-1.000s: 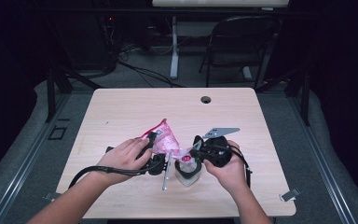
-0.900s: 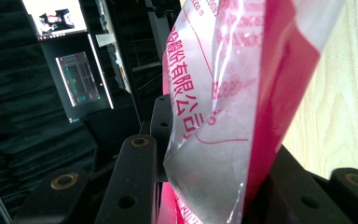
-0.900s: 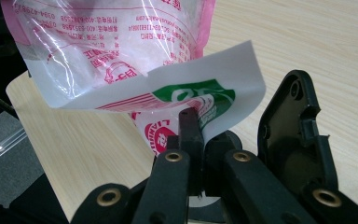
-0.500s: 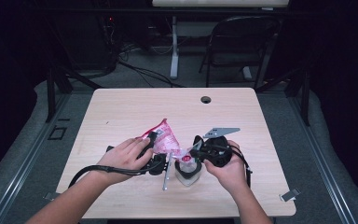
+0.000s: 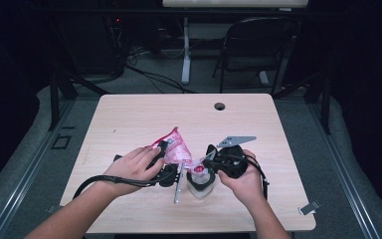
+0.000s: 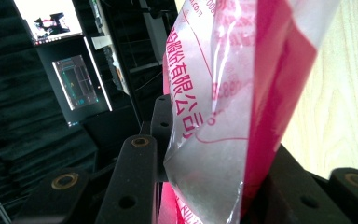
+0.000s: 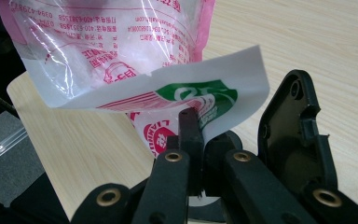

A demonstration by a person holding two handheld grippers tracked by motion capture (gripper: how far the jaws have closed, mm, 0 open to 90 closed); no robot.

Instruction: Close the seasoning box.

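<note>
The pink-and-clear plastic bag (image 5: pixel 175 148) hung between the two grippers, low over the near middle of the table (image 5: pixel 144 112). In the left gripper view the bag (image 6: pixel 223 116) ran straight up between the black jaws, which were clamped on its lower end. The left gripper (image 5: pixel 165 164) sat under the person's left hand (image 5: pixel 132 167). The right gripper (image 5: pixel 214 162) was pinched tight on the bag's white-and-green corner flap (image 7: pixel 200 100), jaws together with only the film between them, as the right gripper view showed. Below the bag sat a small clear container (image 5: pixel 200 181), just beside a thin metal rod (image 5: pixel 177 186) lying on the wood.

Open room was plentiful: the whole far half of the table lay bare apart from a round cable hole (image 5: pixel 220 106), and both side edges stood well apart from the hands. The near edge was close to the forearms.

The count: one bag, two grippers, one container, one rod.
</note>
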